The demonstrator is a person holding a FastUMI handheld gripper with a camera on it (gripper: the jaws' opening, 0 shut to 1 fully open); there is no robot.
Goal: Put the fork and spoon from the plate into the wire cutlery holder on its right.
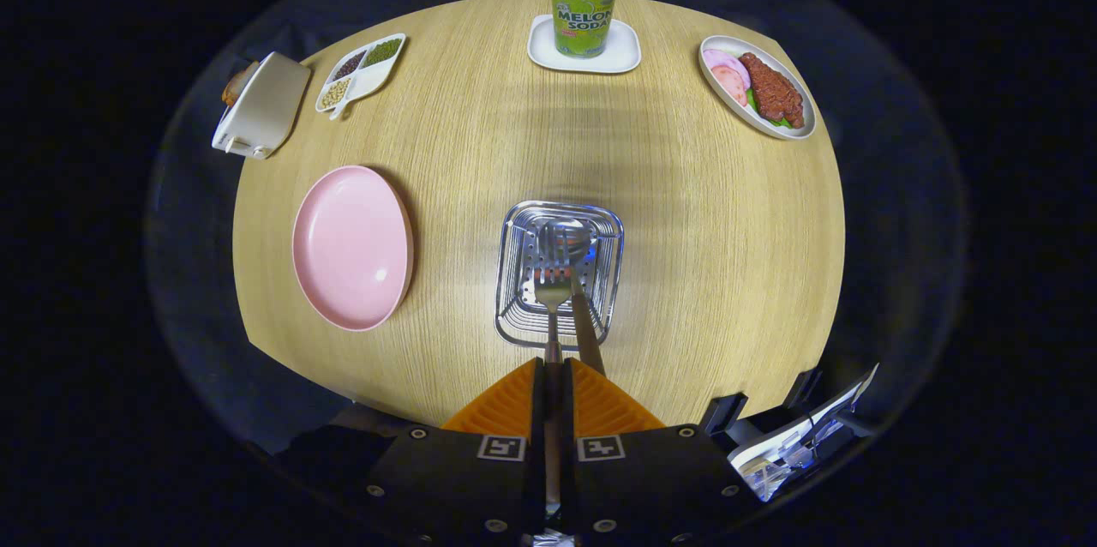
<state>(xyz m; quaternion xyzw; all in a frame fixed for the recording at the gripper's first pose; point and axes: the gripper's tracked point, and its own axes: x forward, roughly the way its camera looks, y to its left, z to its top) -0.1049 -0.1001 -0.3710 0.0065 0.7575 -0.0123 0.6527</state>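
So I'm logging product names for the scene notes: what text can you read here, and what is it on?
"MELON SODA": on the green label of the metal-capped soda bottle standing on the small white square tray.
Smaller print above and below it: too small to read.
The gripper, shut on the steel fork over the wire cutlery holder, bears two square black-and-white markers, not words.

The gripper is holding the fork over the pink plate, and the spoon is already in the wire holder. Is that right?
Not quite. In the gripper view the gripper, shut on the fork, holds it over the wire holder, not the pink plate, which lies to the holder's left. The spoon is already in the holder.
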